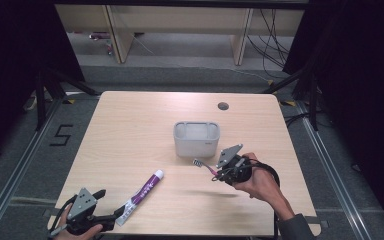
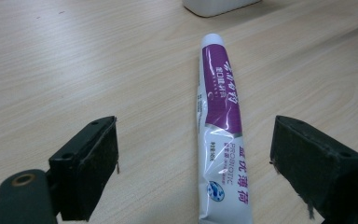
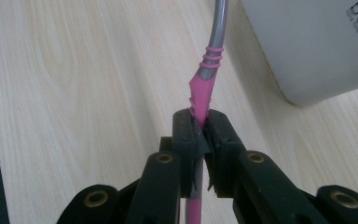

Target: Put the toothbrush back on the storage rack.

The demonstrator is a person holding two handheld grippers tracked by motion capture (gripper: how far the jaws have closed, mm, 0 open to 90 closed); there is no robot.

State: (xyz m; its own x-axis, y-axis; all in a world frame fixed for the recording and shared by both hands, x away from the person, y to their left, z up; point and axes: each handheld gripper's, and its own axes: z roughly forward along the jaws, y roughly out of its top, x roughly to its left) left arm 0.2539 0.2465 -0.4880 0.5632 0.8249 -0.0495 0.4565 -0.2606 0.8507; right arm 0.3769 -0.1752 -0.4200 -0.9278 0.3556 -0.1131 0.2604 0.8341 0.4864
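A white and purple toothpaste tube (image 1: pixel 141 196) (image 2: pixel 221 126) lies flat on the wooden table (image 1: pixel 130 130), near the front left. My left gripper (image 1: pixel 111 216) (image 2: pixel 193 163) is open, its jaws standing on either side of the tube's flat end without touching it. My right gripper (image 1: pixel 216 175) (image 3: pixel 200 126) is shut on a pink and grey toothbrush (image 1: pixel 203 165) (image 3: pixel 208 60), held above the table with its bristled head pointing toward a white rectangular holder (image 1: pixel 196 138) (image 3: pixel 317 42). The holder stands upright at the table's middle.
A round cable hole (image 1: pixel 223 106) sits in the table near its far edge. Black stands and cables line the floor on both sides. Bare wood lies between the tube and the holder.
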